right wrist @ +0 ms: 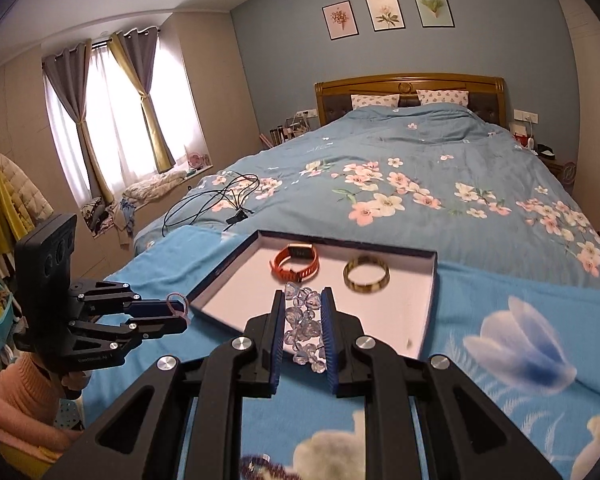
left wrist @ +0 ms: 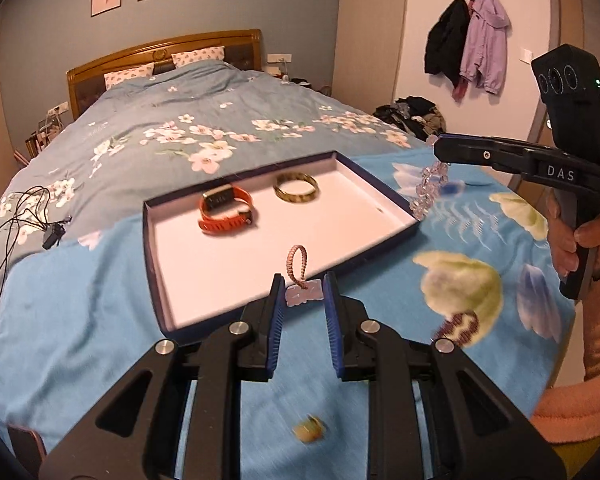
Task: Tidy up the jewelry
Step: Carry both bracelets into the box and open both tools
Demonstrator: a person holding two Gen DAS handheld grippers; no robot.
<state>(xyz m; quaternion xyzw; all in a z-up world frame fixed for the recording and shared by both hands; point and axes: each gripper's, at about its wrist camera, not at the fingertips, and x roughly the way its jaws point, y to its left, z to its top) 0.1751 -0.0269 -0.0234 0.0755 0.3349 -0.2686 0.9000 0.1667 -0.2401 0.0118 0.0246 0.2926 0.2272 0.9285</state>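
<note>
Left wrist view: the left claw (left wrist: 303, 294) fills the lower half, its two blue-padded fingers clamped on a pale flat pendant (left wrist: 304, 295) with a pink braided loop (left wrist: 297, 263) standing up from it. The pendant is blurred and its shape is hard to read. Beyond it an open shallow box (left wrist: 162, 280) with dark blue walls and a white floor lies on a bright blue flowered blanket (left wrist: 80, 320) spread over the foot of a bed (left wrist: 180, 120). Inside the box sit an orange watch (left wrist: 226, 210) and, apart from it, a gold-green bangle (left wrist: 297, 187). At the right edge a hand (left wrist: 592, 240) grips the handle of the right claw (left wrist: 436, 148), seen side-on; a string of clear beads (left wrist: 430, 188) hangs from its tip, over the box's right corner. The fingertips are hidden from this angle. A small yellowish object (left wrist: 309, 429) on the blanket is too blurred to name, as is a dark beaded piece (left wrist: 458, 326) at the right.

Right wrist view: the right claw (right wrist: 303, 312) is closed on the clear beads (right wrist: 304, 320), which bunch between the pads and trail down, above the box's (right wrist: 430, 300) near edge. The watch (right wrist: 298, 265) and bangle (right wrist: 366, 274) lie in the box beyond. At left, the left claw (right wrist: 182, 314) appears side-on over the blanket (right wrist: 500, 312), the pink loop (right wrist: 178, 305) showing at its tip; the pendant is hidden. A dark beaded piece (right wrist: 260, 465) is cut off at the bottom.
</note>
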